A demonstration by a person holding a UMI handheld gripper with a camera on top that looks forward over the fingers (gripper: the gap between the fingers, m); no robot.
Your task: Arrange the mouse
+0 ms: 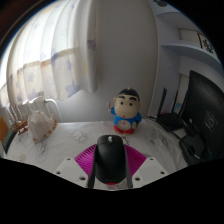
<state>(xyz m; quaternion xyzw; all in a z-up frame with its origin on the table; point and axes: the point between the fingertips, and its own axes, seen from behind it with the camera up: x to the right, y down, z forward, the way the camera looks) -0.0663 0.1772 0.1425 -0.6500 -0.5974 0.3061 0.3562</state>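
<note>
- A pale table point(75, 140) spread ahead of the gripper, backed by light curtains point(60, 60) along the far side.
- A dark monitor point(205, 110) stood off to the right of the table.
- A clear plastic bag point(40, 122) sat on the table well to the left, beyond the fingers.
- A cartoon boy figurine point(126, 111) in a blue top stood upright near the table's middle, beyond the mouse.
- The gripper point(110, 172) was clenched around the mouse, its magenta pads point(84, 160) pressing in from either side.
- The black mouse point(110, 158) lay between the fingers, its long axis running straight along them and away from the camera, one end towards the figurine; which end was the front could not be told.
</note>
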